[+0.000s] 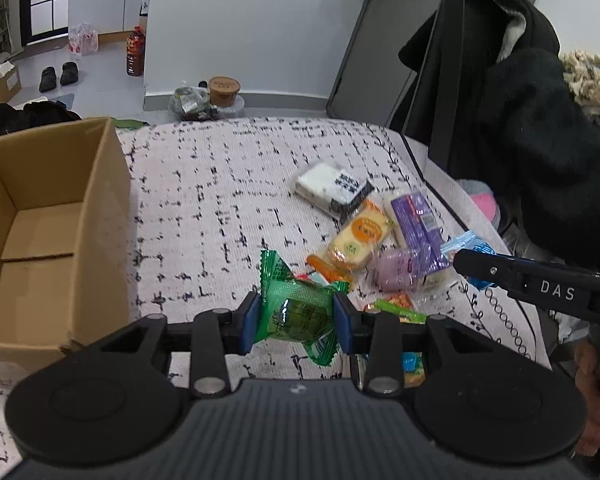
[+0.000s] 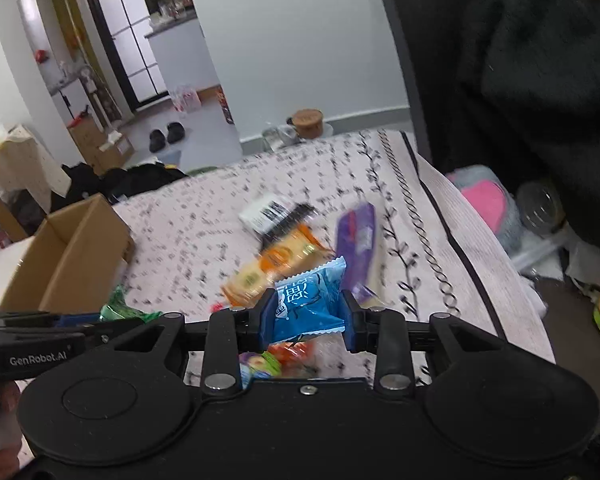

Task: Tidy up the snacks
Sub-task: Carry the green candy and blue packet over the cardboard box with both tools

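Patterned bedspread (image 1: 228, 200), cardboard box (image 1: 40, 216) at left edge, open, empty. Left gripper (image 1: 296, 318) clamped on green snack (image 1: 300, 312); nearer box. Right gripper (image 2: 309, 312) clamped on blue snack (image 2: 310, 304); farther right of box. Remaining snack pile (image 1: 364, 232) well right of box.

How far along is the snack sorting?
Early. Done: nothing; the cardboard box looks empty. In hand: left gripper clamps a green snack, right gripper a blue one. Left: the snack pile on the patterned cloth.
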Tool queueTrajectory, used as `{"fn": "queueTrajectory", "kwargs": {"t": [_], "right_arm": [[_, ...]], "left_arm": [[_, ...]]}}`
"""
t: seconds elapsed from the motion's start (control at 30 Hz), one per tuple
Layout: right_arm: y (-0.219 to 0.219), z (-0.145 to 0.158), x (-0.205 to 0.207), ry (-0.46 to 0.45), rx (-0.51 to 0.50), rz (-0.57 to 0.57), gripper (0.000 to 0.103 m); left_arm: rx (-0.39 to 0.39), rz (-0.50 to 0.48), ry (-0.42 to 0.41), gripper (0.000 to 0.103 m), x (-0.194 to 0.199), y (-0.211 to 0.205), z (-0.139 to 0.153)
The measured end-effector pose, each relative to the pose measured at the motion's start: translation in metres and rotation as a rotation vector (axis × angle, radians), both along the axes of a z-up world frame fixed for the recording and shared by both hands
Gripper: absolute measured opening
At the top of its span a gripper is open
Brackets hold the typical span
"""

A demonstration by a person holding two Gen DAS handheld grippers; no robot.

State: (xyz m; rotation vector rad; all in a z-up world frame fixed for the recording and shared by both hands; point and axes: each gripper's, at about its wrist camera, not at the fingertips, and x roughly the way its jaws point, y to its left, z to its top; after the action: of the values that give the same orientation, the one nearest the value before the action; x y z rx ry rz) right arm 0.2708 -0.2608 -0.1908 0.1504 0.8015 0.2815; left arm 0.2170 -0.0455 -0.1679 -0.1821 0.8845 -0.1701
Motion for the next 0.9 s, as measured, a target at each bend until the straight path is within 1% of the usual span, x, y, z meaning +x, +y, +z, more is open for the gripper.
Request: {"fn": "queueTrajectory", "kwargs": {"t": [0.27,0.5,0.9], "right_arm": [[0.027,0.020,0.003,-0.067,0.033,0.058,0.032],[0.060,0.033,0.007,-0.120,0.047,0.148,0.032],[0.118,0.044,0.015,-0.154,0.067,0.283,0.032]], "left_arm": [[0.004,0.033,-0.048,0.038,-0.003,0.017,0.023],[0.020,0.088,-0.077,0.038,-0.005,0.041,0.040],[0.046,0.198,-0.092,0.038,-0.014,0.092,0.057]]}}
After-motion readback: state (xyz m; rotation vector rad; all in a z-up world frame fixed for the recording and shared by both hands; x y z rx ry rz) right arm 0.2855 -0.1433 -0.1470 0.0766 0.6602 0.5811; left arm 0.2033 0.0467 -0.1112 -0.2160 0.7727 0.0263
